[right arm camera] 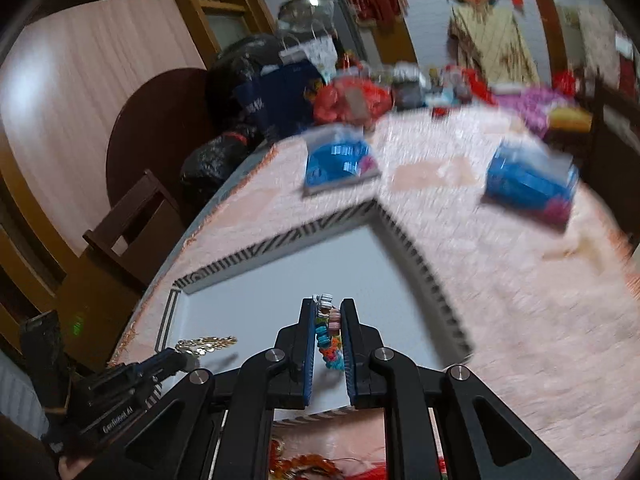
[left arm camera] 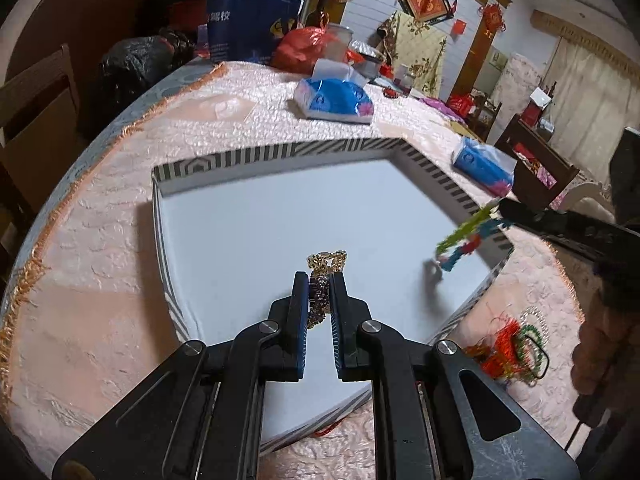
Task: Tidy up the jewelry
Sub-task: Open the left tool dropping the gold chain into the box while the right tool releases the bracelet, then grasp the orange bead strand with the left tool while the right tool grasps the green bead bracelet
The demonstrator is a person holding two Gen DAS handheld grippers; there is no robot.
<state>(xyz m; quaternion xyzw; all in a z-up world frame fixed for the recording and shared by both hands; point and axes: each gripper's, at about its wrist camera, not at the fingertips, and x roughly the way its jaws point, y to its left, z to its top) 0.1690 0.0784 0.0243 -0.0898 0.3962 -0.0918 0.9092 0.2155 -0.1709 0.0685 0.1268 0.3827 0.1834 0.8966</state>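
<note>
A shallow white box [left arm camera: 248, 208] with a black-and-white striped rim lies on the pink tablecloth. My left gripper [left arm camera: 319, 278] hangs over its floor, shut on a gold chain with dark purple beads [left arm camera: 325, 264]. From the right, my right gripper [left arm camera: 500, 208] reaches over the rim, a colourful beaded bracelet [left arm camera: 464, 242] dangling from it. In the right wrist view my right gripper [right arm camera: 327, 305] is shut on that bracelet [right arm camera: 329, 334] above the box [right arm camera: 280, 276]. The left gripper [right arm camera: 182, 358] and its gold chain [right arm camera: 206, 343] show at the lower left.
More jewelry in red, green and clear beads [left arm camera: 516, 344] lies on the cloth right of the box. Two blue tissue packs [left arm camera: 334, 98] [left arm camera: 482, 164] sit beyond it. Bags and bottles crowd the table's far edge [left arm camera: 256, 24]. A wooden chair [left arm camera: 36, 92] stands at the left.
</note>
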